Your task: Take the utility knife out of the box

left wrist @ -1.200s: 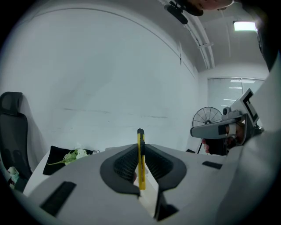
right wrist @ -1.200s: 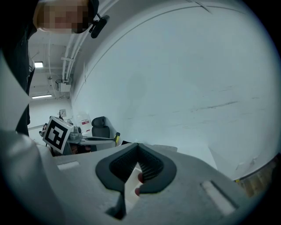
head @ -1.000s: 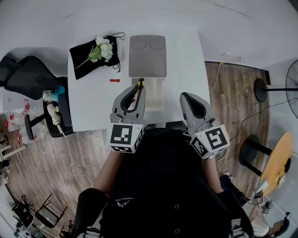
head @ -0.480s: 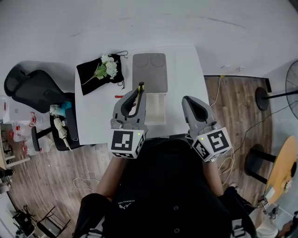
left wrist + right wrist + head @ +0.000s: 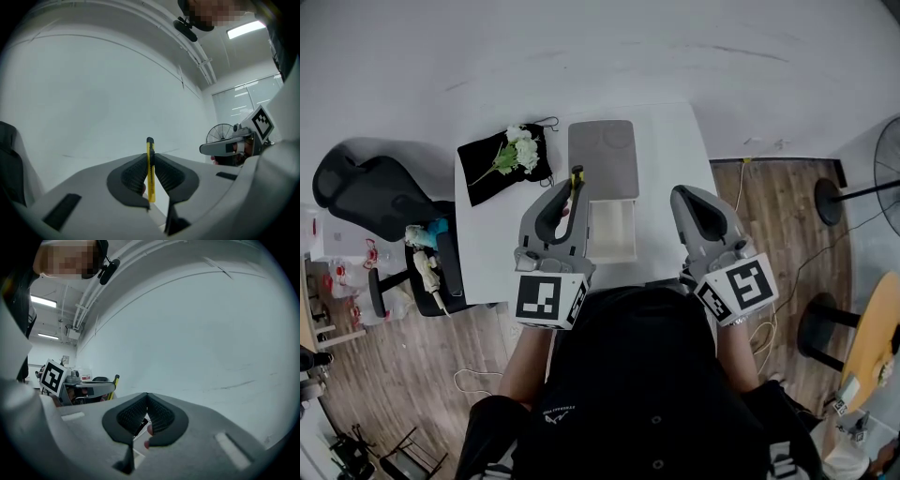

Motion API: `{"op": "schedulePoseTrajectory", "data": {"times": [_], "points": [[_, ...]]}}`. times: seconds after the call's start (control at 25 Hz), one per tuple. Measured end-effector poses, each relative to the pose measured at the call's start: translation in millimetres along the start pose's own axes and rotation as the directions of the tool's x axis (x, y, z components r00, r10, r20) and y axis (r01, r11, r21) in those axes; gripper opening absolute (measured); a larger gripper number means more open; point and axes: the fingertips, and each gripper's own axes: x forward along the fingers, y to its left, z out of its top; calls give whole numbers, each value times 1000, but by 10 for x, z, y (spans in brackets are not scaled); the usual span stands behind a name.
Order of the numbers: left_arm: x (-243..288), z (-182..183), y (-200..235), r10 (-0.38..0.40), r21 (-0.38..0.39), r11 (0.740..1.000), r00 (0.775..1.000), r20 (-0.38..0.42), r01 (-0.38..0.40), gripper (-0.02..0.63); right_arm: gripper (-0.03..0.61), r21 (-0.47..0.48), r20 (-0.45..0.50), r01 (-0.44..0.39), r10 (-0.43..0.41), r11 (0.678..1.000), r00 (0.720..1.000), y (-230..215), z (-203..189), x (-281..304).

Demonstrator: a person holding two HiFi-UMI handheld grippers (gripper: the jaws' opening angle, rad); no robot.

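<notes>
L gripper [image 5: 571, 190] is clamped on the utility knife [image 5: 577, 175]. The yellow body is pinched edge-on btwn the ribbed pads [image 5: 134, 174], black tip sticking out past them. Knife is out of the box [image 5: 612, 251] and held in the air. In the head view it sits just left of the box, tip over the left edge of the grey lid [image 5: 602, 150], which lies flat behind the box. R gripper [image 5: 683, 194] is clenched on nothing, jaw tips touching, right of the box and apart from it.

Vs 1 s ago: both grippers have come up away from the table [image 5: 675, 150]. L has the same grip on the knife, same pinch. Knife tip was over the box's back-left corner then; now it's at the lid's edge. Box + lid haven't moved on the table. Black cloth [image 5: 492, 173] w/ white flowers [image 5: 521, 148] is still well left of the box.

Views:
- **Head view:** the only one showing the box (open, white inside), lid, table and cloth.
- **L gripper view:** the only one showing the pinch itself, pads pressed on both flat sides of the knife. Also shows R gripper off to the right w/ a fan [image 5: 220, 132] behind it.
- **R gripper view:** the only one showing its own pads shut together. L gripper and the knife tip poke up at its left.
</notes>
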Motion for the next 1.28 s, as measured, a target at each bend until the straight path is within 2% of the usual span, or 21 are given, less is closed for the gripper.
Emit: {"op": "schedulePoseTrajectory", "data": {"times": [0.48,1.28], "points": [[-59,217,16,10,29,999,999,51,-12,47,5,-39,55,-5,7,999,998,-36,276,43],[-132,97,-57,-3,26,1000,999,40,1,48,5,-16,48,10,-9,1000,999,-25,178,-32]]}}
